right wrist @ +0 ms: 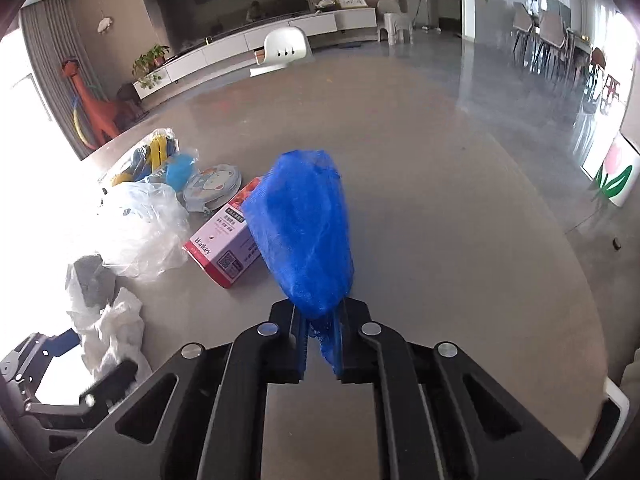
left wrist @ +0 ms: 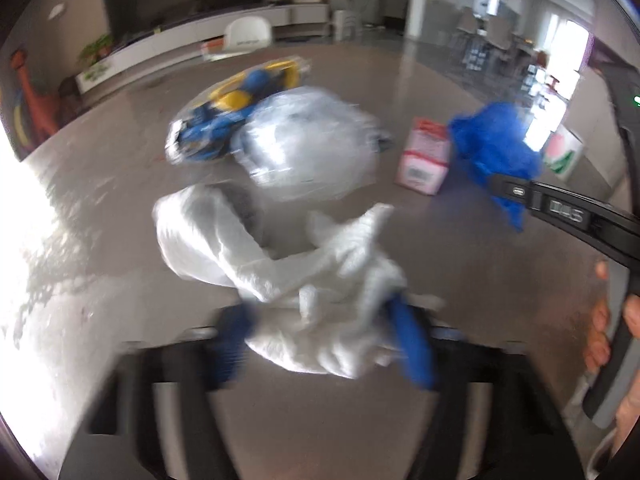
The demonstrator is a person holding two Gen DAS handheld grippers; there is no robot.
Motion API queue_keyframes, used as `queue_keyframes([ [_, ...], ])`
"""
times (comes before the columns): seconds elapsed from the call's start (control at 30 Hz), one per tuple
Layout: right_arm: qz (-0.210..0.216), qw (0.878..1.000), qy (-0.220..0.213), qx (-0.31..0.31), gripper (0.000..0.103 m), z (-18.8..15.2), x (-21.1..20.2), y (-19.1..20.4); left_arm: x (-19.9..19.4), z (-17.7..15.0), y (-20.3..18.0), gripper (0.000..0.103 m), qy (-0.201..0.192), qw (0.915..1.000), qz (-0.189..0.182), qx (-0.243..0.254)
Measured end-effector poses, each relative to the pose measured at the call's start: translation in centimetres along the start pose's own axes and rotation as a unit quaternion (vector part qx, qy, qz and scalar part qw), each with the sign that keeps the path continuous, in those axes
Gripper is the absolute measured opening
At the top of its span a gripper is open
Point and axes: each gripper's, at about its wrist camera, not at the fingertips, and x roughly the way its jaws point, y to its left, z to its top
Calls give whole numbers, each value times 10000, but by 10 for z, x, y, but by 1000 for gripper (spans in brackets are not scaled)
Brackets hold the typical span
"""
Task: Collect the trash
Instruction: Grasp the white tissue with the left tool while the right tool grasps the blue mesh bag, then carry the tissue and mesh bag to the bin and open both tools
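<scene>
In the right wrist view the right gripper point(right wrist: 320, 344) sits at the bottom centre, its jaws closed narrowly on the lower end of a blue mesh bag point(right wrist: 300, 232) that stands up from between them into the middle of the frame. Just left of the bag a pink-and-white Hankey box point(right wrist: 224, 246) lies on the grey floor point(right wrist: 460, 200), its right end hidden behind the mesh. Further left are a crumpled clear plastic bag point(right wrist: 140, 228), a round cartoon-printed pouch point(right wrist: 214, 188) and a clear bag of blue and yellow items point(right wrist: 156, 156) — all crowded together. At lower left, crumpled white paper point(right wrist: 108, 328) shows beside the left gripper's frame.

The left wrist view is motion-blurred but shows what the other cannot: the left gripper point(left wrist: 324, 340), at bottom centre, has its blue-padded fingers point(left wrist: 412, 344) clamped on that crumpled white paper point(left wrist: 304, 300), which spills upward and to the left. Here the right gripper point(left wrist: 516, 192) enters from the right edge, side on, with the blue mesh bag point(left wrist: 492, 148) in its tip, in front of the pink box point(left wrist: 424, 160). The clear plastic bag point(left wrist: 308, 140) and the blue-and-yellow bag point(left wrist: 236, 108) lie in the upper middle. The round pouch is not visible here. A white chair point(right wrist: 286, 50) stands further back.
</scene>
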Motion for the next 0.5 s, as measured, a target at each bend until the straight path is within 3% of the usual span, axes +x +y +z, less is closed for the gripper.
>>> queue_keyframes([
  [0.03, 88, 9999, -29, 59, 9, -1, -4, -2, -1, -1, -3, 20, 29, 9999, -129, 1],
  [0.07, 130, 9998, -77, 123, 9, -2, -10, -2, -3, -1, -6, 19, 50, 9999, -158, -19],
  [0.23, 288, 9984, -459, 158, 9, -9, -59, 1, -24, -5, -11, 19, -50, 9993, -335, -179],
  [0.5, 273, 9953, -919, 105, 9, -38, -139, 7, -83, 3, -29, 19, -509, 9984, -204, -138],
])
